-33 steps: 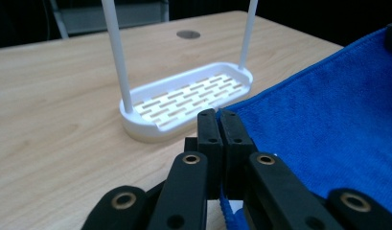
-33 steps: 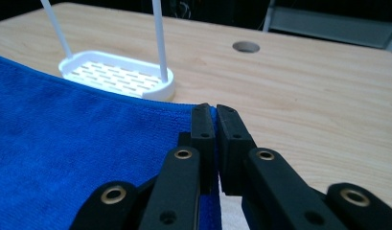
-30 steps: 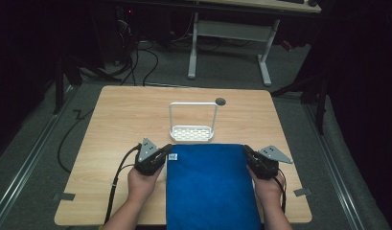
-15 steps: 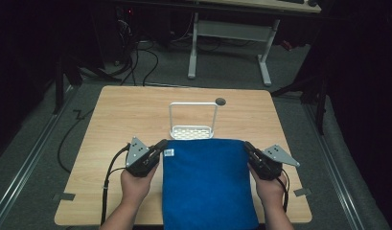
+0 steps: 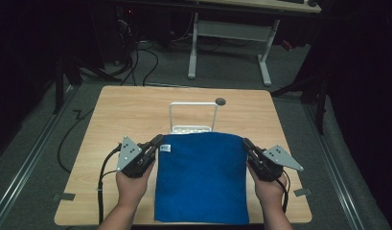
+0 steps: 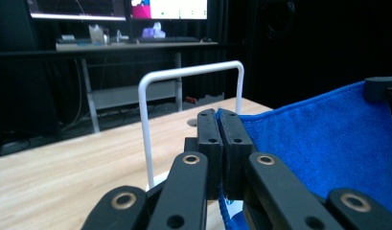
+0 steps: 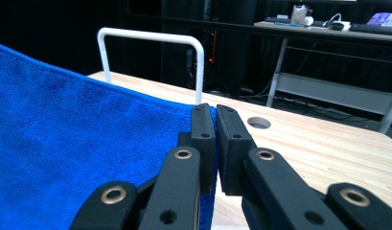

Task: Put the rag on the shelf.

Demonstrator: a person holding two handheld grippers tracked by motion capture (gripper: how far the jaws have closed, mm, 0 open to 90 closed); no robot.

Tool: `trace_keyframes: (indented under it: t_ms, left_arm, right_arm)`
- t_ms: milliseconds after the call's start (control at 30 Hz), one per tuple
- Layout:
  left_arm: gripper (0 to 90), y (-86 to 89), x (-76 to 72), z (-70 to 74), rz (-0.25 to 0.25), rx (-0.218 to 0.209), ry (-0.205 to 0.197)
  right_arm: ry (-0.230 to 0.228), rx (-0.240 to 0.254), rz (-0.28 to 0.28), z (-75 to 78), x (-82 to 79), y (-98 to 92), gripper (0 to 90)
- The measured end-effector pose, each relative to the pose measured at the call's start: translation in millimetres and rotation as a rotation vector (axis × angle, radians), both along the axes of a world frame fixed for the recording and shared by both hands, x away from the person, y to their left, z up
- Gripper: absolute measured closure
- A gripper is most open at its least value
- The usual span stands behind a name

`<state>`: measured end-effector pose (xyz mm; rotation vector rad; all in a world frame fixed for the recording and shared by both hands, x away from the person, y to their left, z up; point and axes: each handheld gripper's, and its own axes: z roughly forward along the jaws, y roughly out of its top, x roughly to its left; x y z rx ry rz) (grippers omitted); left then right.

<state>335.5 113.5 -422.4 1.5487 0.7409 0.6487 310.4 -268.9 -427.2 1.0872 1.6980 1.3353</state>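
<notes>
Both forearms enter from 6 o'clock, hands level and apart. Left tongs (image 5: 156, 142) are clamped on the far left corner of the blue terry-cloth towel (image 5: 201, 177); right tongs (image 5: 245, 143) are clamped on its far right corner. Towel is stretched taut between them over the wooden bench (image 5: 121, 115), near edge at 6 o'clock. White wire rack (image 5: 193, 117) stands at 12 o'clock, just beyond.

You've got a blue towel (image 5: 201, 179) of soft, napped terry cloth with a stitched hem, a table (image 5: 121, 112) of pale matt wood grain, a white rack (image 5: 193, 117) of smooth glossy-coated wire, and grippers with matt black plastic jaws
</notes>
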Motion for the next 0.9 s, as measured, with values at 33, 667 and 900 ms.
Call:
trace_keyframes:
  t_ms: [33,667,900]
  left_arm:
    - [88.8,0.8,0.2,1.9,0.000,-0.009,-0.001]
    - [89.0,8.6,8.6,61.4,0.035,-0.041,-0.132]
    - [89.0,12.5,18.6,72.9,0.056,-0.024,-0.153]
  right_arm:
    - [-0.013,0.007,0.000,3.7,0.1,0.4,87.0]
    - [-0.194,0.007,0.011,75.3,8.8,17.0,87.0]
    - [-0.202,0.014,0.004,82.9,19.6,16.8,87.0]
